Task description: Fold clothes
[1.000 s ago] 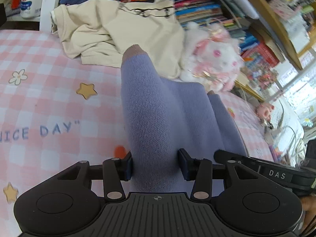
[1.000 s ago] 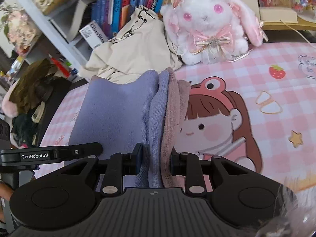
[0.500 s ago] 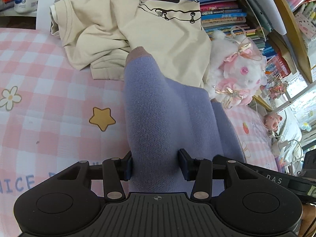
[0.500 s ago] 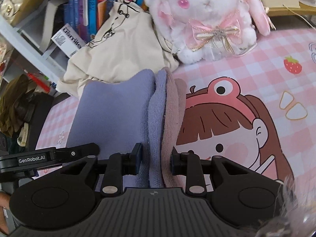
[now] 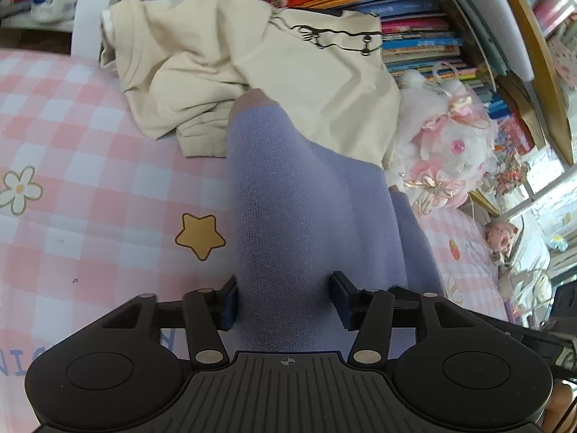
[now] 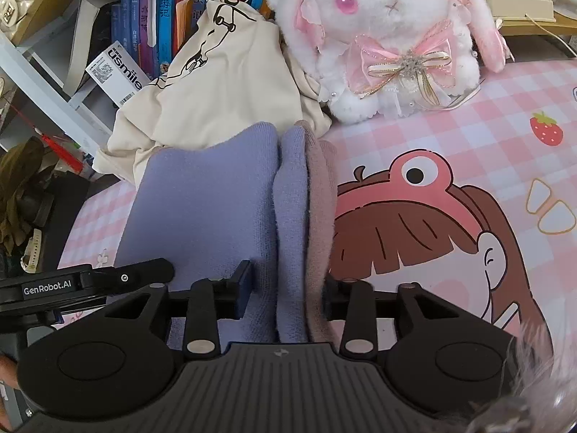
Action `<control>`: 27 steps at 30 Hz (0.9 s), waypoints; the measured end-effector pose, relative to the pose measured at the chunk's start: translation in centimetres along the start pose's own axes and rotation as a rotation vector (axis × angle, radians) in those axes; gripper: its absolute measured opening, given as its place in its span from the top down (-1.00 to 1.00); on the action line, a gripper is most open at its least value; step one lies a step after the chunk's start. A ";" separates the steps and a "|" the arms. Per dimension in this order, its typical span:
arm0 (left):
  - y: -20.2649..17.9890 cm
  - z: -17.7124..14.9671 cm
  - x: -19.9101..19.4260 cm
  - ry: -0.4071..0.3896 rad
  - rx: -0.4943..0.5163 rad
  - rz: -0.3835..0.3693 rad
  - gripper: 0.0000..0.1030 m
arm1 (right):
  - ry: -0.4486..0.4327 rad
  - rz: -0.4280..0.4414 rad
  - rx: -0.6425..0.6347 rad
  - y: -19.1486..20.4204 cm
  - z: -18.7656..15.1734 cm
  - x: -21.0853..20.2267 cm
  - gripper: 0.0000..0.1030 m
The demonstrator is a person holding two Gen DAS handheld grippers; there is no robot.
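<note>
step: releasing folded purple knit garment onto pink checked mat, by cream shirt | left gripper jaws opening, cloth between, right pad clear | right gripper jaws opening, left pad clear | next: back both out without dragging folds, then take cream shirt

"GenRobot.AI" on left hand-held gripper; "usmile" box.
</note>
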State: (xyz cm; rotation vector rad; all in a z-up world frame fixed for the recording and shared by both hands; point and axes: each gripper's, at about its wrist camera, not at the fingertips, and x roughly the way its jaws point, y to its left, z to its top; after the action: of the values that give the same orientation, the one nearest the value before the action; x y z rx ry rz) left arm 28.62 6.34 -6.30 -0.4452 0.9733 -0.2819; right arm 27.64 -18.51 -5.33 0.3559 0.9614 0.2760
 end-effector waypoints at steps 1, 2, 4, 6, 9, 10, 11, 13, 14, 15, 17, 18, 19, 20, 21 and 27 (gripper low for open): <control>-0.2 -0.1 -0.2 -0.005 0.012 0.008 -0.15 | -0.002 -0.009 -0.011 0.2 -0.1 -0.2 0.13; -0.4 -0.2 -0.5 -0.014 0.023 0.016 -0.17 | -0.008 -0.013 -0.024 0.4 -0.2 -0.5 0.05; -0.9 -0.5 -1.3 -0.042 0.037 0.039 -0.19 | -0.024 -0.020 -0.049 0.7 -0.6 -1.2 -0.08; -1.4 -1.0 -2.3 -0.077 0.049 0.066 -0.21 | -0.039 -0.026 -0.075 1.1 -1.0 -2.0 -0.20; -2.3 -2.3 -4.1 -0.143 0.086 0.098 -0.28 | -0.068 -0.038 -0.113 1.8 -1.9 -3.3 -0.35; -2.7 -3.1 -4.8 -0.167 0.098 0.112 -0.39 | -0.082 -0.046 -0.131 2.1 -2.4 -3.8 -0.37; -3.1 -3.9 -5.3 -0.187 0.111 0.130 -0.45 | -0.098 -0.056 -0.153 2.4 -3.0 -4.3 -0.43; -3.9 -5.5 -6.4 -0.224 0.136 0.163 -0.52 | -0.121 -0.081 -0.202 2.9 -4.2 -5.3 -0.52; -4.2 -6.4 -6.6 -0.232 0.146 0.177 -0.55 | -0.130 -0.095 -0.232 3.1 -4.9 -5.8 -0.56; -4.5 -7.3 -6.9 -0.237 0.155 0.197 -0.59 | -0.139 -0.108 -0.262 3.4 -5.7 -6.3 -0.60; -5.0 -9.1 -7.4 -0.250 0.167 0.238 -0.61 | -0.154 -0.132 -0.312 3.8 -7.1 -7.2 -0.63; -5.2 -10.0 -7.6 -0.257 0.171 0.260 -0.62 | -0.160 -0.142 -0.329 4.0 -7.8 -7.6 -0.63; -5.3 -11.0 -7.9 -0.263 0.169 0.279 -0.65 | -0.162 -0.152 -0.341 4.1 -8.5 -8.0 -0.64; -5.5 -11.8 -8.2 -0.268 0.165 0.293 -0.67 | -0.162 -0.161 -0.351 4.2 -9.2 -8.5 -0.65; -5.6 -12.5 -8.5 -0.273 0.162 0.306 -0.68 | -0.163 -0.170 -0.361 4.2 -10.0 -8.9 -0.66; -6.7 -15.3 -9.2 -0.258 0.215 0.366 -0.71 | -0.154 -0.212 -0.383 4.1 -13.3 -10.6 -0.70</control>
State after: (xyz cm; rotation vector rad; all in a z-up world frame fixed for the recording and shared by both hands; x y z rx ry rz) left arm 10.56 0.81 -3.74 -0.0977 0.7442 0.0047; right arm 10.42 -16.54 -2.65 -0.0757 0.7666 0.2293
